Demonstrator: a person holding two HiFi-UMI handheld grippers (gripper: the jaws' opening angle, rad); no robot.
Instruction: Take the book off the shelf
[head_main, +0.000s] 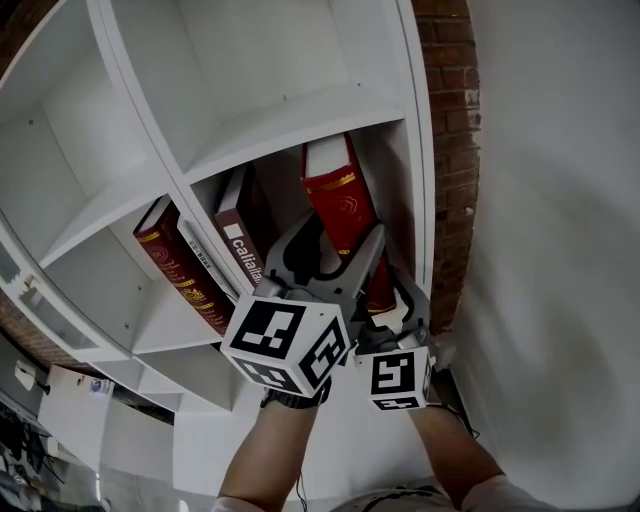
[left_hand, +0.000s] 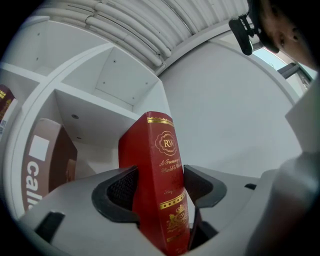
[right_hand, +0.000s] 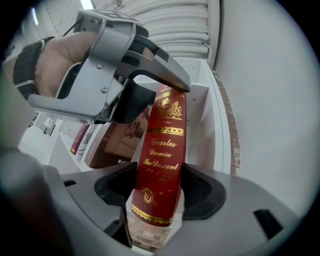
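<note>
- Location of red book (head_main: 340, 200): inside white shelf (head_main: 290, 130), compartment nearest brick wall (head_main: 455, 150), spine outward, tilted.
- Left gripper (head_main: 340, 238) clenched on red book, high on spine; per left gripper view, pads (left_hand: 120, 190) tight against both covers, gold crest between them.
- Right gripper (head_main: 392, 305) clenched on same book, lower on spine; per right gripper view, pads (right_hand: 200, 190) flush on both sides, gold title lettering just above.
- Same view: left gripper over upper spine, hand (right_hand: 55, 65) with dark wrist strap round its handle.
- Red book's bottom edge resting on shelf board or lifted: cannot tell.
- Maroon book (head_main: 245, 240) with white lettering in same compartment, left of red book, leaning.
- Dark red book (head_main: 180, 265) and thin white book (head_main: 203, 258) in next compartment left, both leaning.
- Plain white wall (head_main: 560, 200) right of brick strip.
</note>
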